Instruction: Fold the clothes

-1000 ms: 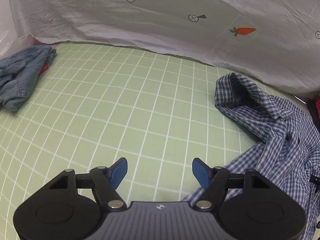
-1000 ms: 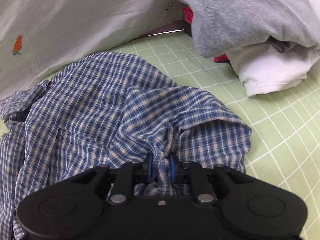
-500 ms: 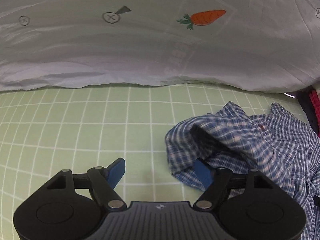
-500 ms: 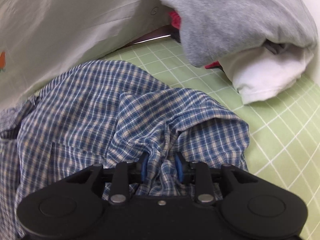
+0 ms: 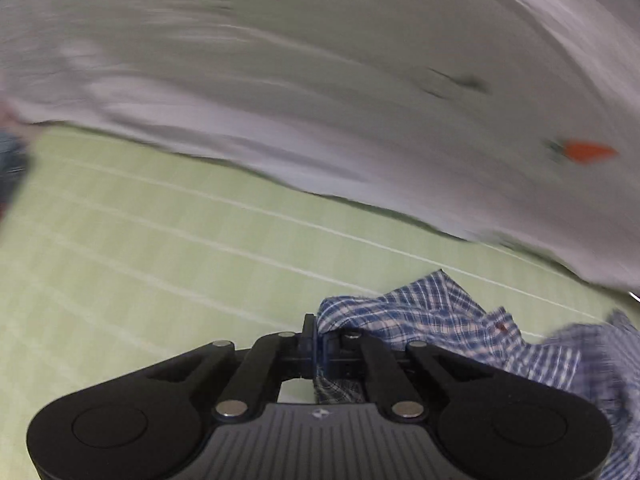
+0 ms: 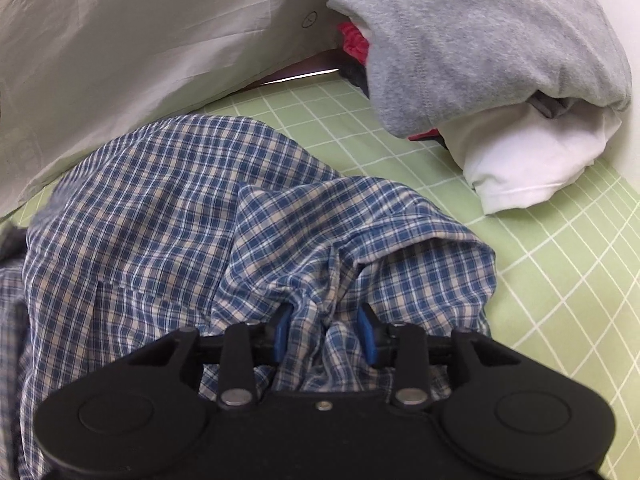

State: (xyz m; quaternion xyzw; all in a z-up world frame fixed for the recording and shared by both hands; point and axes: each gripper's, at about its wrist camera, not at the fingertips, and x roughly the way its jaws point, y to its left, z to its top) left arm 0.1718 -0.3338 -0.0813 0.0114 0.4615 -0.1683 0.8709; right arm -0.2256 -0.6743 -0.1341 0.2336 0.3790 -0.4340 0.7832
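- Lying crumpled on the green checked sheet (image 6: pixel 560 280), the shirt (image 6: pixel 160 208) is bunching near the sheet's far edge, just beside the white cover (image 6: pixel 120 48) that is rising behind it.
- Pinching an edge of the shirt (image 5: pixel 420 312), the left gripper (image 5: pixel 316 340) is sitting with its jaws pressed together on the cloth.
- Opening its jaws, the right gripper (image 6: pixel 326 332) is loosening around a gathered fold; cloth is lying between the blue pads (image 6: pixel 282 328), which no longer seem to be squeezing it.
- Doing this step well probably means keeping the left pinch firm while the right lets go cleanly, then taking a matching edge so the shirt can be drawn out flat over open sheet.
- Sitting at the sheet's right side, the heap of grey and white clothes (image 6: pixel 480 60) is staying well apart from the shirt; pulling away from it should avoid snagging.
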